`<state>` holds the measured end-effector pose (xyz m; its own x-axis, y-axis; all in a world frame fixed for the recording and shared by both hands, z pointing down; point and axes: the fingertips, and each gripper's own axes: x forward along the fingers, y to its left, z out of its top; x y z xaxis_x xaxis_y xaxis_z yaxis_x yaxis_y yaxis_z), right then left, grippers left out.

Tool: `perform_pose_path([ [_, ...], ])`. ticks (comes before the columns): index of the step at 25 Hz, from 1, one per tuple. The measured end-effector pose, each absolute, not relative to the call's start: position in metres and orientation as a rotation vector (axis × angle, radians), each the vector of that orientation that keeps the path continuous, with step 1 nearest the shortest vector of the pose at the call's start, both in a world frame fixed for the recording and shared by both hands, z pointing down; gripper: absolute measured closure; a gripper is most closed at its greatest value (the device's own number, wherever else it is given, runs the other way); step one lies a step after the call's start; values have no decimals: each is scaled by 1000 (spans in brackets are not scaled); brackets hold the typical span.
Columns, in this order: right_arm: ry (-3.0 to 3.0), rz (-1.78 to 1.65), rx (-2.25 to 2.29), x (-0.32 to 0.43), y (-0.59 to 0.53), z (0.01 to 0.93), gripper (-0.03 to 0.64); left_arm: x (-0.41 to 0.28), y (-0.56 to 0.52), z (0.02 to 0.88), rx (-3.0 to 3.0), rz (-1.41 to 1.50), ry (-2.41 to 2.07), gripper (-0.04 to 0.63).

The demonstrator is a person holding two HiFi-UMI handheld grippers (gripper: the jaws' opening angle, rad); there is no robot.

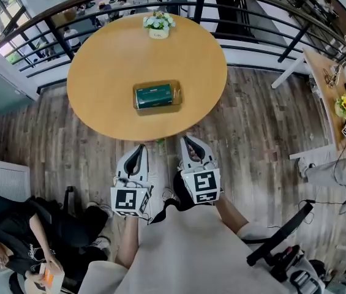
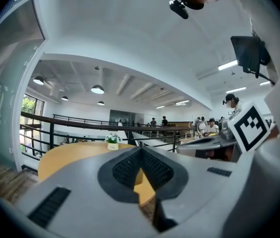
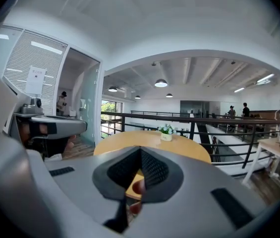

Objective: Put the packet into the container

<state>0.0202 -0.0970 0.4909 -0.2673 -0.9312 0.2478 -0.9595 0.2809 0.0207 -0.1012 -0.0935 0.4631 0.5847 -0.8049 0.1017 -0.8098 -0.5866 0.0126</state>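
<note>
A dark green packet (image 1: 154,95) lies inside a clear rectangular container (image 1: 177,96) at the middle of a round wooden table (image 1: 99,72). Both grippers hover side by side over the floor, just short of the table's near edge and pointing at it. My left gripper (image 1: 140,147) has its jaws shut with nothing between them, and so does my right gripper (image 1: 188,141). In the left gripper view the pads (image 2: 130,168) meet, and the table (image 2: 70,155) shows beyond. In the right gripper view the pads (image 3: 152,170) meet too. The jaws hide the container in both gripper views.
A small white pot of flowers (image 1: 158,24) stands at the table's far edge. A black railing (image 1: 50,26) curves behind the table. A seated person (image 1: 13,237) is at the lower left. A second table (image 1: 332,97) with clutter stands at the right.
</note>
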Motion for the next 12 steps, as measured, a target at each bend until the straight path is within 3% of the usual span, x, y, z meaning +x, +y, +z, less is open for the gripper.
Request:
perform_pose_path([
  [12, -2316, 234, 1785, 53, -84, 489, 614, -73, -82, 451, 2756, 154, -1419, 590],
])
